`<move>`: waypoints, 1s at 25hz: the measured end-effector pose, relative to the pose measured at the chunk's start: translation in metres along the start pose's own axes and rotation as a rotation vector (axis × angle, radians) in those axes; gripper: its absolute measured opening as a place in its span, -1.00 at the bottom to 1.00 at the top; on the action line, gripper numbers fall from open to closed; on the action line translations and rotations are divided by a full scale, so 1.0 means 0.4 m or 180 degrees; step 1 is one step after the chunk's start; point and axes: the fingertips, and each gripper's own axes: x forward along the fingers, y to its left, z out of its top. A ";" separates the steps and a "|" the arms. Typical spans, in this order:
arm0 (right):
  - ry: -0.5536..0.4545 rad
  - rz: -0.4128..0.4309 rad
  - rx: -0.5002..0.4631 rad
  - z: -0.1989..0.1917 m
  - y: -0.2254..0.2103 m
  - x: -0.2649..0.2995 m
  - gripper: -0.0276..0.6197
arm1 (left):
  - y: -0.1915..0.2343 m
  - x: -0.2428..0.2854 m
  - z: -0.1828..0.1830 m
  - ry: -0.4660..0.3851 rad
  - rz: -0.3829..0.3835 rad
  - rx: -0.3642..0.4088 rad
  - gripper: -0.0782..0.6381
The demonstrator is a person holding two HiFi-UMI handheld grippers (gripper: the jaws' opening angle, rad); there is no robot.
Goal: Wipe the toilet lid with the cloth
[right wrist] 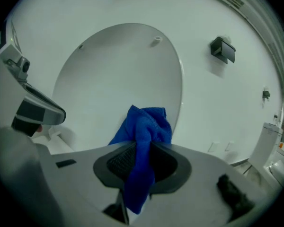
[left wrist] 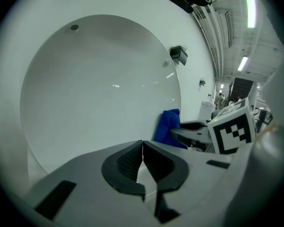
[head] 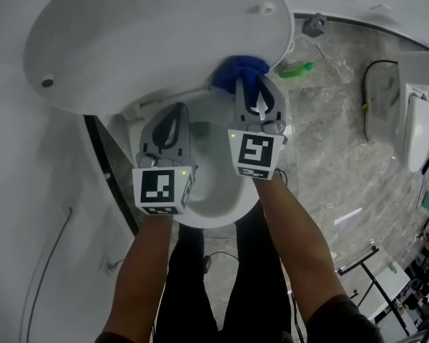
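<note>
The white toilet lid [head: 150, 34] stands raised, its inner face towards me [left wrist: 99, 89] [right wrist: 123, 84]. A blue cloth [head: 237, 73] [right wrist: 144, 126] is bunched against the lid's lower right part. My right gripper [head: 254, 91] [right wrist: 141, 148] is shut on the cloth, a tail of which hangs down between the jaws. My left gripper [head: 173, 120] [left wrist: 143, 150] is shut with nothing in it, just left of the right one and over the bowl [head: 207, 191]. The cloth [left wrist: 166, 126] and the right gripper [left wrist: 213, 131] also show at the right of the left gripper view.
A wall runs along the left. Marbled floor [head: 329, 156] lies to the right, with a green object [head: 297, 69] and a second toilet [head: 407, 120] on it. A dark wall fitting [right wrist: 223, 49] hangs right of the lid.
</note>
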 end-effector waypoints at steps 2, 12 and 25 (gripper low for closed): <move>-0.0009 -0.0012 0.0029 -0.003 -0.018 -0.015 -0.65 | -0.023 0.012 0.007 0.0002 -0.0037 0.0036 -0.74; -0.0088 0.1155 -0.0011 0.032 0.283 -0.036 -0.65 | 0.132 -0.087 -0.034 -0.0015 0.0477 -0.0298 -0.74; 0.0531 0.2010 -0.0363 0.008 0.677 0.038 -0.65 | 0.329 -0.266 -0.157 0.0190 0.0992 -0.0572 -0.74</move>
